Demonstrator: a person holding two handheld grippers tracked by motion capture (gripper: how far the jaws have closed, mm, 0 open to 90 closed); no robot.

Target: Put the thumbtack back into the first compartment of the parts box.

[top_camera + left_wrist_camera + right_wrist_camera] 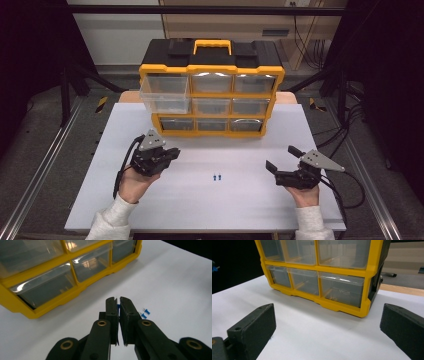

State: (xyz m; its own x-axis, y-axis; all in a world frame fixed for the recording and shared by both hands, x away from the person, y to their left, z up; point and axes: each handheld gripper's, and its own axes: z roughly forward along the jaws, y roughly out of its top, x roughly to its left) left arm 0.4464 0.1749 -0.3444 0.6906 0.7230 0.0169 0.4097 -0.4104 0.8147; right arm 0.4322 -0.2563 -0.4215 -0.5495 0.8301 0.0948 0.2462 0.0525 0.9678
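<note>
Left gripper [118, 305] pinches a blue pushpin [118, 307] between pressed-together jaws, above the white table [200, 200]. Two more pushpins [216, 176] lie mid-table, near the yellow drawer organizer [212, 92]. Right gripper [280, 159] spread wide, holding nothing.

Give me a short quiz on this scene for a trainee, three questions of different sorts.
1. True or false: the right gripper has its fingers wide apart with nothing between them.
2. In the high view, which drawer of the yellow organizer is pulled out? A) top left B) middle C) bottom right
3. How many blue pushpins lie loose on the white table?

Key: 1 true; 2 A, the top left drawer; 3 two.
</note>
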